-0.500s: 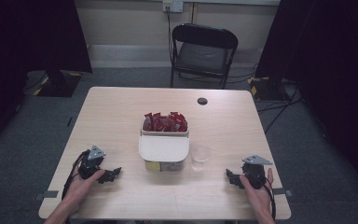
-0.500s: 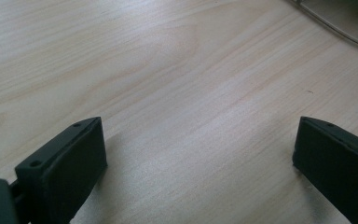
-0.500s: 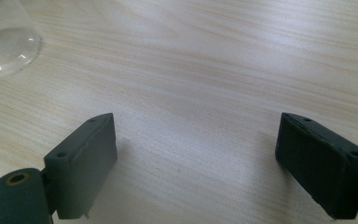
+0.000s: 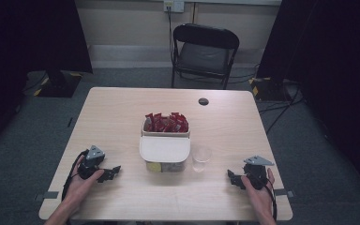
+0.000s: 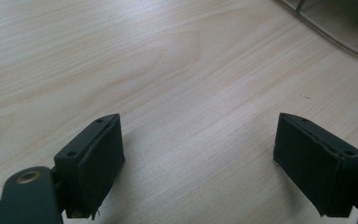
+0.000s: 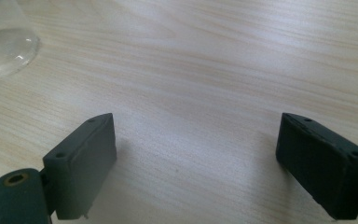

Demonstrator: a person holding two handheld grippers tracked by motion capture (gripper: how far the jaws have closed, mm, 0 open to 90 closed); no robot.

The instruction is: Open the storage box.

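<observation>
Both grippers resting wide apart on the table, container and cup between them

Down at the near edge of the wooden table (image 4: 122, 117), the left gripper (image 4: 111, 171) lies in the person's left hand (image 4: 77, 180) with its jaws spread wide and nothing between them; the left gripper view shows bare wood grain in the gap between the two black pads (image 5: 95, 161). Its tips point toward the middle of the table, and a corner of the pale container lid (image 5: 340, 23) sits at the top right of that view, well apart from the jaws.

Across the table, the right gripper (image 4: 232, 178) rests in the right hand (image 4: 258, 190), jaws likewise wide open and empty (bare wood again between its pads (image 6: 86, 163)). The base of the clear plastic cup (image 6: 2, 42) shows at the top left of the right gripper view, near but not touching.

Between the two grippers stands a rectangular container (image 4: 165, 166) with a white lid (image 4: 164, 149) lying over its nearer part; its far part is uncovered and holds red packets (image 4: 166, 123). The clear cup (image 4: 201, 158) stands upright just beside the container's right side. Farther off, a small dark round spot (image 4: 203, 101) marks the tabletop near its far edge, and a black folding chair (image 4: 204, 54) stands beyond the table
</observation>
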